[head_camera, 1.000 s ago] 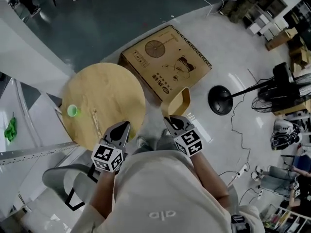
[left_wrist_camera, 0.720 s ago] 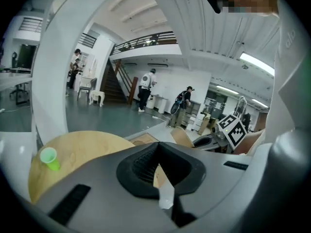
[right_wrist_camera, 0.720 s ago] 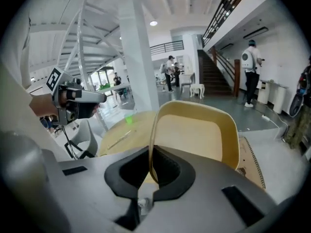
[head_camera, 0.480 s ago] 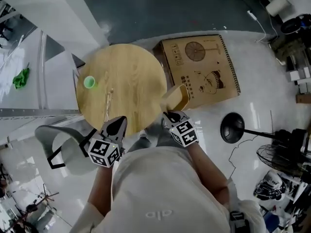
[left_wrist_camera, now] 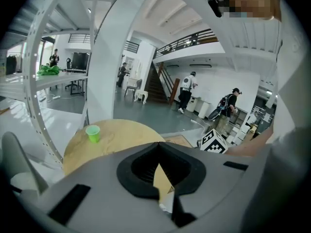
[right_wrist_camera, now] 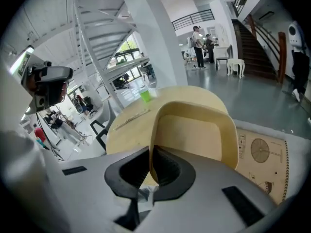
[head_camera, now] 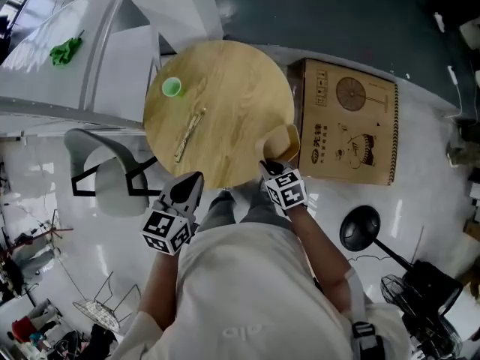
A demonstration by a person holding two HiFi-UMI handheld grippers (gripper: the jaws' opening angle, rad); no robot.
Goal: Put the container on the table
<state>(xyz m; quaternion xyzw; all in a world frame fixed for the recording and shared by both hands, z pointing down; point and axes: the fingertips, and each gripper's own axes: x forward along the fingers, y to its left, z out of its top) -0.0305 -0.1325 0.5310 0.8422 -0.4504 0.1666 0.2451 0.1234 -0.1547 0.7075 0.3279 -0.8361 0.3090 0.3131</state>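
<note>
Jaws of the right gripper [right_wrist_camera: 151, 148] are closed on the thin side wall of the container [right_wrist_camera: 194, 130], a pale, wood-coloured tub with rounded corners. In the right gripper view it stands on edge, with its hollow facing the camera and the clamped wall at its left. In the head view the container sits at the lower right edge of the round wooden table [head_camera: 225, 66], just above the gripper's marker cube [head_camera: 286, 192]. Whether it touches the tabletop cannot be told.

Jaws of the left gripper [left_wrist_camera: 158, 144] meet at their tips with nothing between them. In the head view this gripper hangs just below the table's lower edge, left of centre, clear of the wood.

Farther out on the table, a small green cup [head_camera: 172, 87] stands near the upper left rim. A thin wooden stick [head_camera: 190, 134] lies slantwise below the cup, well apart from the container.

A printed cardboard box [head_camera: 349, 122] lies flat on the floor just right of the table. A grey chair [head_camera: 112, 178] stands at the table's lower left. A black round stand base [head_camera: 360, 227] sits on the floor at lower right. A green cloth [head_camera: 66, 49] lies on the white shelf at the frame's upper left.
</note>
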